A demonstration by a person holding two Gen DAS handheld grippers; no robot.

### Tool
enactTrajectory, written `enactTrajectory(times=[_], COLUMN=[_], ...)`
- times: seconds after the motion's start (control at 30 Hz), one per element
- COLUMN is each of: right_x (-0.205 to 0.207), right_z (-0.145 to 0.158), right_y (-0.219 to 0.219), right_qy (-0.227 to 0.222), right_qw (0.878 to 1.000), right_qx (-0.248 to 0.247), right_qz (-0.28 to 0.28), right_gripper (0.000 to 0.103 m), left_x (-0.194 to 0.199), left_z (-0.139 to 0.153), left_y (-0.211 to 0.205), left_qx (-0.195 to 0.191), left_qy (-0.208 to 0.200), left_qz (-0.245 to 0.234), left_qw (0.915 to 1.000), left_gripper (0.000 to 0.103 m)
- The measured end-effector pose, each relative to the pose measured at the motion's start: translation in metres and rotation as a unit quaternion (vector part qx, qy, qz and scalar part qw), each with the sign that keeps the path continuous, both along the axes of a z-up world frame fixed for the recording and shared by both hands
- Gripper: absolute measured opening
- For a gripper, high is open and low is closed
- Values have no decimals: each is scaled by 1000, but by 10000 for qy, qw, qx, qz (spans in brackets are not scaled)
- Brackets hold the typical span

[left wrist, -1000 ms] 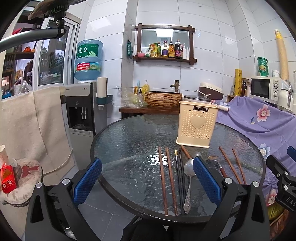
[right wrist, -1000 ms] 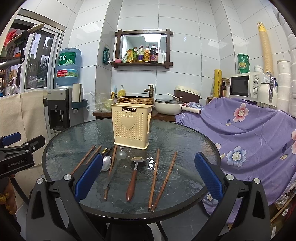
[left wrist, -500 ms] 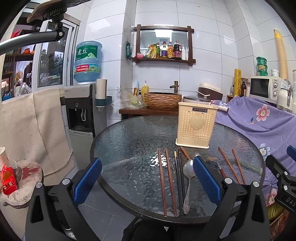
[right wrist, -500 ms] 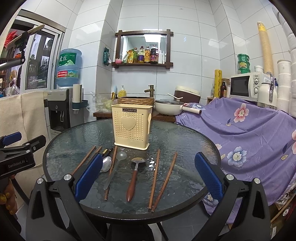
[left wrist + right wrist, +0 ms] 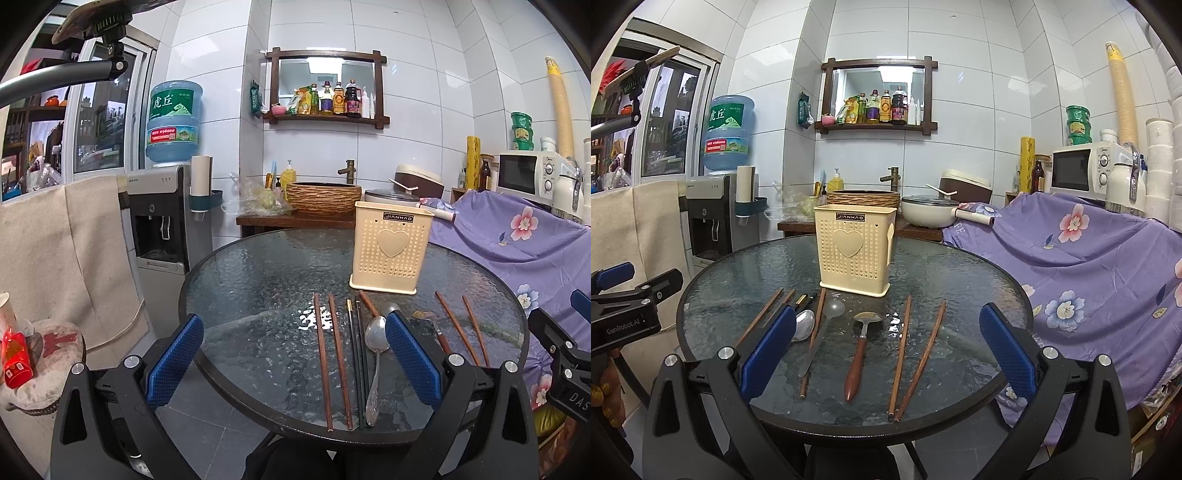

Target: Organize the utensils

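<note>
With nothing yet picked up, the left gripper (image 5: 293, 360) and right gripper (image 5: 886, 349) hover wide open and empty at the table's (image 5: 960, 266) near edge, so the next move likely calls for gripping a utensil such as the wooden-handled spoon (image 5: 860, 352) for the cream holder (image 5: 855, 251).

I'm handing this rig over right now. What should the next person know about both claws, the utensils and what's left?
Left claw: open, empty, short of the table.
Right claw: open, empty, likewise.
Cream holder stands upright at the back of the glass table; no utensil shows above its rim.
Lying flat in front: brown chopsticks, black chopsticks, metal spoon, wooden-handled spoon.
Done: nothing. Left: every utensil.
</note>
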State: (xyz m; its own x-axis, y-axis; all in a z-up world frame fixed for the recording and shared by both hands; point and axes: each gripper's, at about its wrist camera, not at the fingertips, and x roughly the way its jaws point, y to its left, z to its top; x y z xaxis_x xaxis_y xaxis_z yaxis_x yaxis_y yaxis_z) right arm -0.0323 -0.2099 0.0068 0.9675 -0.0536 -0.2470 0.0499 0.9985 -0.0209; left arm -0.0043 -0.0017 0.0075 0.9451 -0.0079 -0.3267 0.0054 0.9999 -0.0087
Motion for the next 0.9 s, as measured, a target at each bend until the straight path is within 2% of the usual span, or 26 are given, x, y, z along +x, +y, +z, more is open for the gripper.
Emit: enactTrajectory(times=[0.9], right_x=[3], right_z=[-5], right_y=[3], right_qy=[32], right_qw=[10000], right_qx=[-1], right_qz=[18], right_gripper=[98], left_x=[1], left_z=[-4], left_y=[0], left_qx=[0], left_qy=[46], left_qz=[-36], left_qw=[10000], left_gripper=[97])
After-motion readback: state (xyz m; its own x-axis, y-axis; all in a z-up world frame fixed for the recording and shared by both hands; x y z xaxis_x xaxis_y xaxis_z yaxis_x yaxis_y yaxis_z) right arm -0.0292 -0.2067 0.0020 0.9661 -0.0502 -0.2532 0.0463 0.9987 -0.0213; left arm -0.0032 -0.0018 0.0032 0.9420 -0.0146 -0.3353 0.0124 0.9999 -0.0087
